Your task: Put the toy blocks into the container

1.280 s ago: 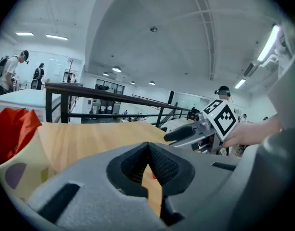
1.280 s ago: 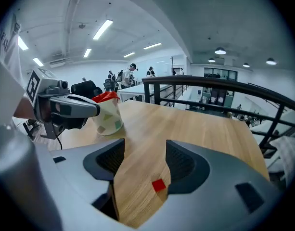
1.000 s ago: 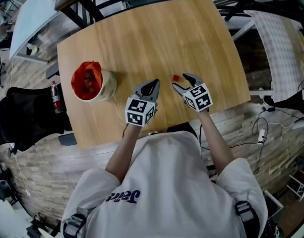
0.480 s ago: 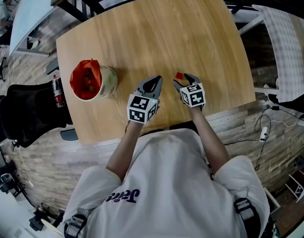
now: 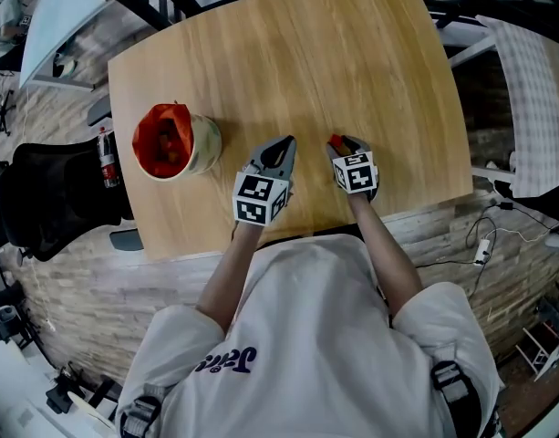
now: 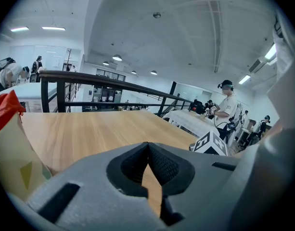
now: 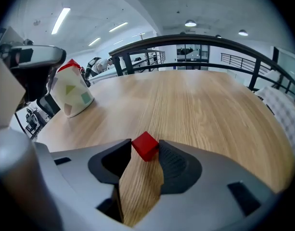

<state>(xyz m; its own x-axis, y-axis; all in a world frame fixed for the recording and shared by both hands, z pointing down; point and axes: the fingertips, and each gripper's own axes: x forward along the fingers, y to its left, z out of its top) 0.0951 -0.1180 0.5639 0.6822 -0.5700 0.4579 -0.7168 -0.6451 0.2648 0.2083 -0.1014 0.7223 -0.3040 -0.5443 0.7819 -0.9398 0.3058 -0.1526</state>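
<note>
A small red block [image 7: 146,144] lies on the wooden table [image 5: 288,53], right between the tips of my right gripper [image 7: 145,151]. The jaws are closing and both tips touch the block. In the head view the block [image 5: 335,140] peeks out at the right gripper [image 5: 341,144] tips near the table's front edge. My left gripper [image 5: 281,146] rests just to its left, shut with nothing in it; its tips [image 6: 147,146] meet. The container [image 5: 174,141], a cream cup with a red lining, stands at the left and holds several blocks.
The container [image 7: 72,93] stands upright left of both grippers. A black railing [image 7: 195,40] runs along the far table edge. A black chair [image 5: 51,199] and a bottle [image 5: 103,167] sit off the left side. People stand far behind in the room.
My right gripper has slid forward around the red block and its jaws have narrowed onto it. The left gripper has stayed put.
</note>
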